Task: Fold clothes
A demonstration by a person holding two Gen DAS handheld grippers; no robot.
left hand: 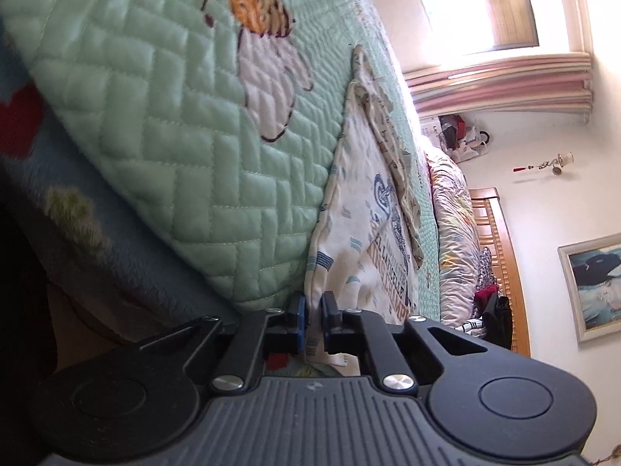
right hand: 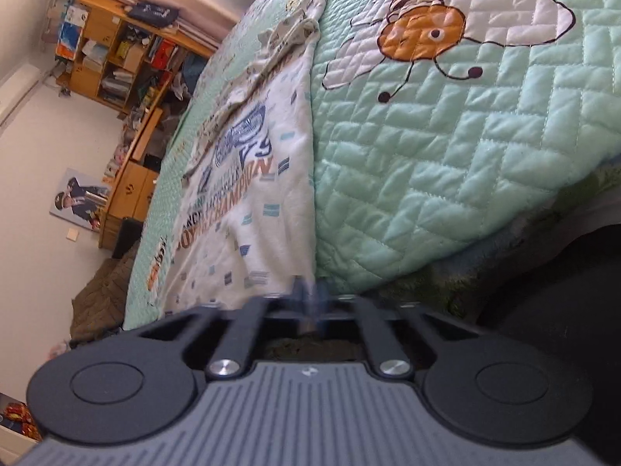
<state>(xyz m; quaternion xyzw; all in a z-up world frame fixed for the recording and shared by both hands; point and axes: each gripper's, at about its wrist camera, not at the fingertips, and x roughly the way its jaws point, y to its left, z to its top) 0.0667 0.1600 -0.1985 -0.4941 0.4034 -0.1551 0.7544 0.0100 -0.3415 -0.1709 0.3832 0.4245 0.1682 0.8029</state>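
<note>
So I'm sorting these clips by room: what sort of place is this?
Most likely a lived-in bedroom: a bed under a quilted mint bedspread, a wooden headboard against the wall, and a cluttered wooden bookshelf.

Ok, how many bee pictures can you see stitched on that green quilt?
1, as far as both views show: the bee sits on the green quilt beside the printed shirt, toward its far end. It is the same bee in the left view. More may lie out of frame.
</note>
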